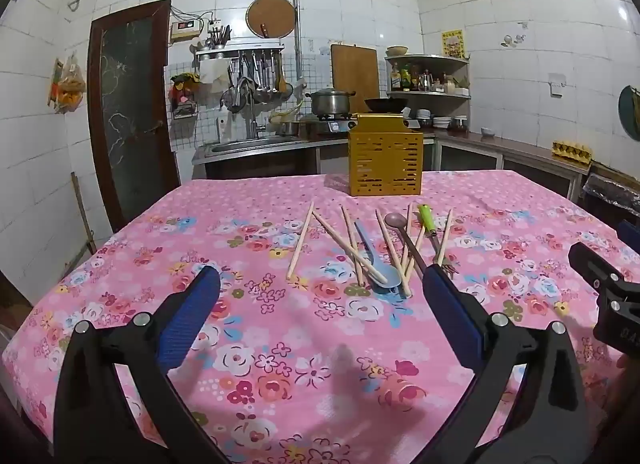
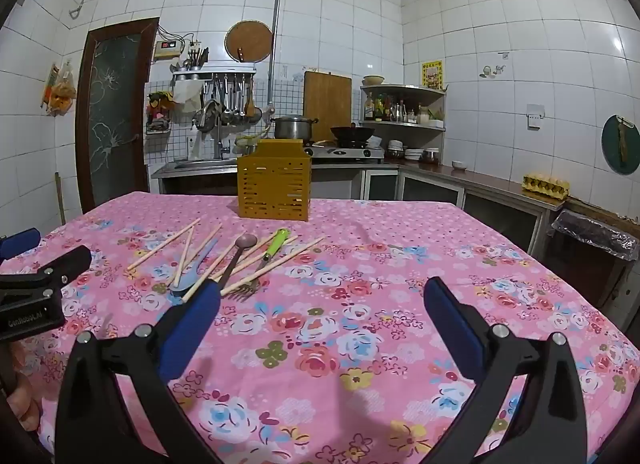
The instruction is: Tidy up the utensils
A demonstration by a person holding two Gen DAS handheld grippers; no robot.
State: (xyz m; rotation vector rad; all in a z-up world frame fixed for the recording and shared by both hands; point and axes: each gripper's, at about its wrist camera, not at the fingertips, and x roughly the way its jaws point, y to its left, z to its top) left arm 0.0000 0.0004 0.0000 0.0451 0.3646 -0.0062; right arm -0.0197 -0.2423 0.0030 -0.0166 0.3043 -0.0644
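Both my grippers, left and right, gape empty over the tablecloth; chopsticks at 12 o'clock, yellow holder beyond.

Even indoor light, glare on the wall tiles, strong fisheye bending and dark vignetted corners.

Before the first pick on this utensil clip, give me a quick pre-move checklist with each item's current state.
1. Left claw open and empty: ok.
2. Right claw open and empty: ok.
3. Yellow slotted holder upright on the table: ok.
4. Utensils within view: ok; chopsticks, blue spoon, brown spoon, green-handled fork.
5. Single utensil lying free to grasp: not ok; most overlap in a pile.
6. Holder's inside empty: cannot tell.
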